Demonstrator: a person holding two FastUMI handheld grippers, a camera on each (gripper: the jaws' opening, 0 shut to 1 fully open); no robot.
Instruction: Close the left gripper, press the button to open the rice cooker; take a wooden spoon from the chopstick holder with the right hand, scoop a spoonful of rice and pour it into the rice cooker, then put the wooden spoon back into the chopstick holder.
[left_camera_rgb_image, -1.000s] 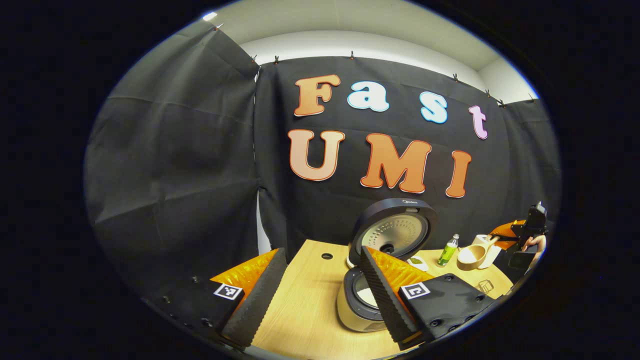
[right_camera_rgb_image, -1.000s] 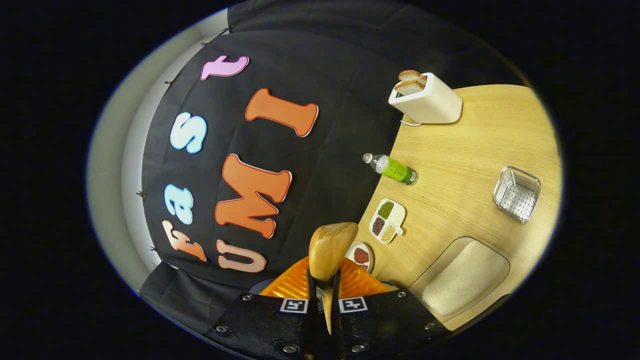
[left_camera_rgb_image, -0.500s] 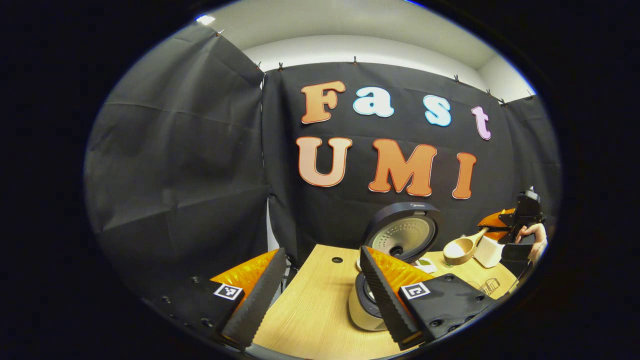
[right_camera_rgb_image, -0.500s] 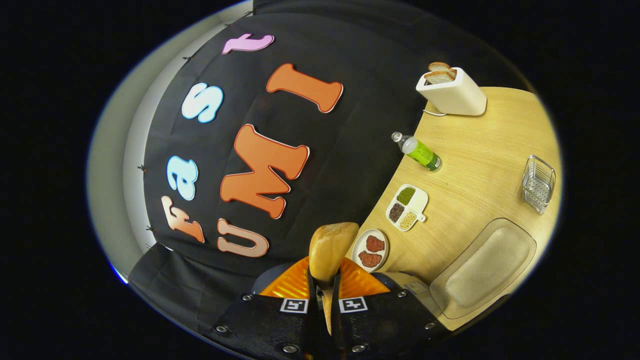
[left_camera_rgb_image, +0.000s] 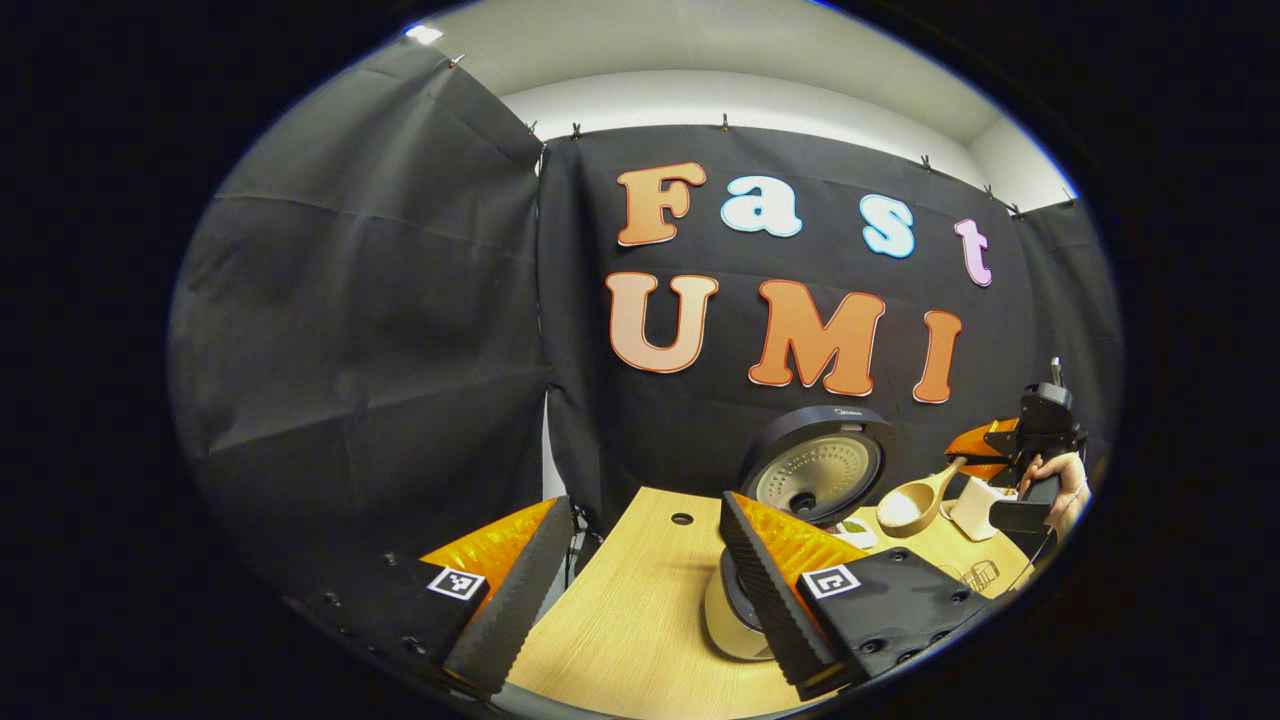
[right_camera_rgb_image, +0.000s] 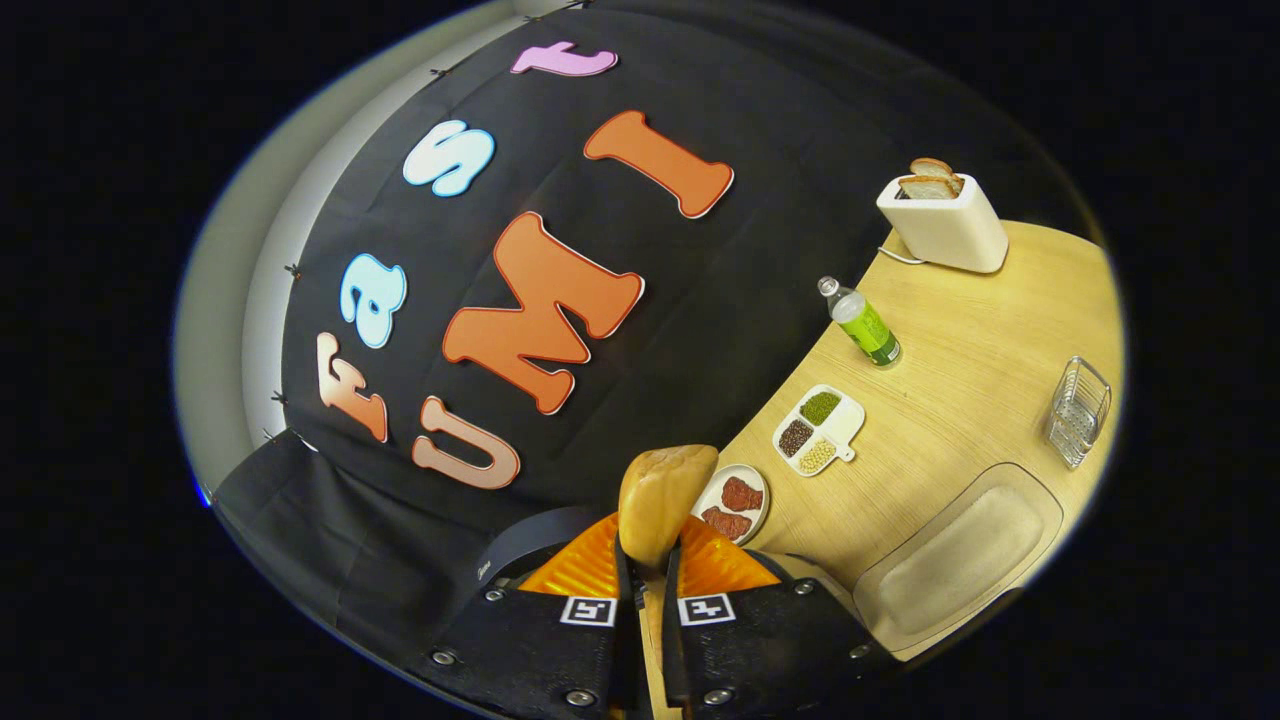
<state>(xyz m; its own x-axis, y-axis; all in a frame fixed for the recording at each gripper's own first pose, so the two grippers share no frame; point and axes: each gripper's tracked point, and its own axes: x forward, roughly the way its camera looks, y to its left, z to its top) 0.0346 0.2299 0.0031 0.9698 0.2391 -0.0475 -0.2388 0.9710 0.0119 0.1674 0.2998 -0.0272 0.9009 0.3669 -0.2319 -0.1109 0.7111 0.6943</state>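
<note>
Pinching the handle of a light wooden spoon between both fingers, the right gripper holds the spoon with its long axis running straight ahead along the fingers, bowl end farthest from the grip. In the left gripper view the same spoon slopes down from the far right gripper toward the open rice cooker, its bowl lowest, heaped with white rice and just beside the raised round dark lid. A hand grips that tool's body.

The left gripper hangs above the near edge of the pale wooden table with its fingers spread wide apart and nothing between them; its right-hand finger covers part of the cream cooker body.

In the right gripper view, further items stand on the table:
- a small round plate with red pieces, just beyond the spoon's bowl;
- a white divided dish of green, dark and pale grains;
- a clear bottle with a green label, near the back edge;
- a white toaster holding two bread slices, at the far back edge;
- a wire mesh chopstick holder, near the right-hand edge;
- a clear rounded tray of rice, at the near edge.
</note>
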